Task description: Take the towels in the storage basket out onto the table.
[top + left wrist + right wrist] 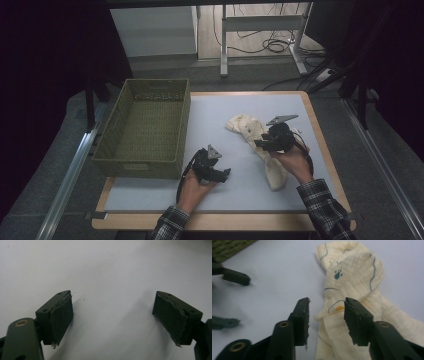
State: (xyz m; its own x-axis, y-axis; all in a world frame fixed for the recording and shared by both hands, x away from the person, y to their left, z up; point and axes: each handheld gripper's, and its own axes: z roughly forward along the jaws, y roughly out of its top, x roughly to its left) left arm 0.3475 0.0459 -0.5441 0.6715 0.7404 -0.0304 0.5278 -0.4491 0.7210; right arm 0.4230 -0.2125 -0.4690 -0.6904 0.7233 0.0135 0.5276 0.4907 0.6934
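The cream baby garment (260, 145) lies crumpled toward the right edge of the counter (225, 107), with the green woven basket (145, 127) at the left edge. The right tool (325, 315) hangs over the cloth, jaws partly apart and gripping nothing. The left tool (112, 315) gapes wide over bare counter. A shallow pinch may catch only one loose fold, letting the garment trail or slip before reaching the basket.
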